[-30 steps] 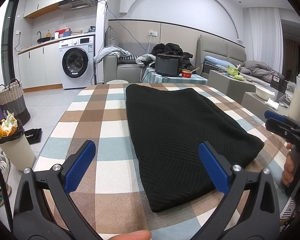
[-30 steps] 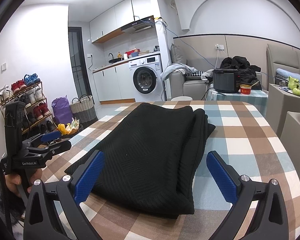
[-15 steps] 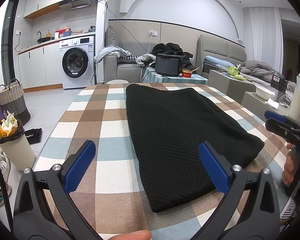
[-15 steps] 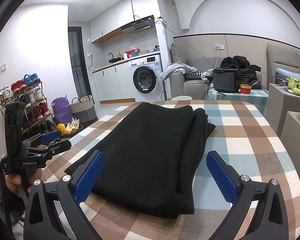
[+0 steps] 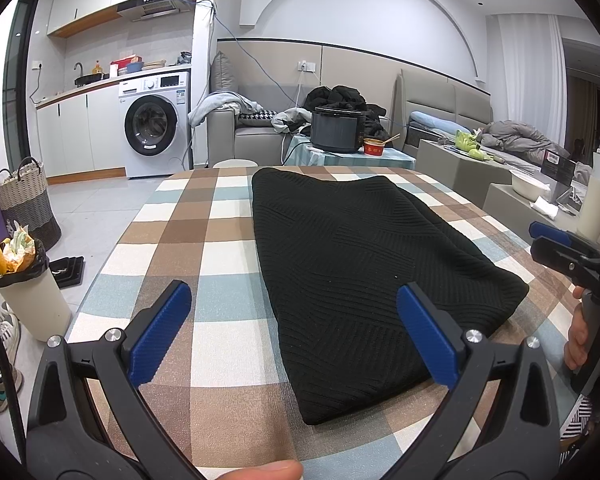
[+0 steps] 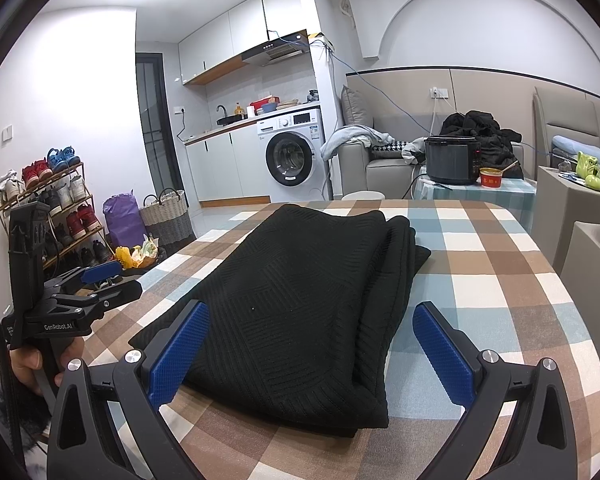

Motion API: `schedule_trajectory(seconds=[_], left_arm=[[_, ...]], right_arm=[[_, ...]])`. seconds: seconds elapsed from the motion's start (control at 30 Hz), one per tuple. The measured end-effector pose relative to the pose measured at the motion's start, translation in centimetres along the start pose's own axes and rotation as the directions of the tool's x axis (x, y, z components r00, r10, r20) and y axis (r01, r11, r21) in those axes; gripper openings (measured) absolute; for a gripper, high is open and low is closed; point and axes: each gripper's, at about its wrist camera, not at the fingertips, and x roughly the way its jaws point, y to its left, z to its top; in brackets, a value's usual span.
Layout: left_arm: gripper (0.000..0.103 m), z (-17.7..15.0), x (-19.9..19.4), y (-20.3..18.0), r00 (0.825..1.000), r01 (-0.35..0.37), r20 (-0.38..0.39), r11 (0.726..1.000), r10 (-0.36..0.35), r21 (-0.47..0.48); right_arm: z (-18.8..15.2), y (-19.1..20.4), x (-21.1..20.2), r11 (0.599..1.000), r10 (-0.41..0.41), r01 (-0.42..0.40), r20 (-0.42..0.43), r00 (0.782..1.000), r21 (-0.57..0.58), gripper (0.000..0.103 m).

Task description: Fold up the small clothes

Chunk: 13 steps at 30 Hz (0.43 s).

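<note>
- No change over the last second: both views match the earlier frames, nothing shifts.
- Garment (image 5: pixel 364 272) lies on the checked table (image 5: pixel 220 248), black knit, already folded into a long narrow stack; layered edges show on its right side in the right wrist view (image 6: pixel 396 280).
- Left tongs (image 5: pixel 292 332) spread wide, empty, hanging over the near left corner of the garment; left pad over bare cloth-covered table, right pad over the knit. Not touching it, as far as I can tell.
- Right tongs (image 6: pixel 312 348) also spread wide, empty, straddling the near right end of the stack.
- Each unit shows side-on in the other's view, held off the table edge, gripping nothing.
- Read: a pause, either fold finished or lining up for a last end-to-end fold. The long shape suggests one more fold is still due.
</note>
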Motion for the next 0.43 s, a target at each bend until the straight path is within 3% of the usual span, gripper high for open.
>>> schedule_trajectory(seconds=[0.43], left_arm=[[0.102, -0.38, 0.17, 0.15, 1.000, 0.006, 0.003, 1.000, -0.006, 0.001]], right_arm=[[0.03, 0.02, 0.01, 1.000, -0.001, 0.001, 0.000, 1.000, 0.000, 0.103]])
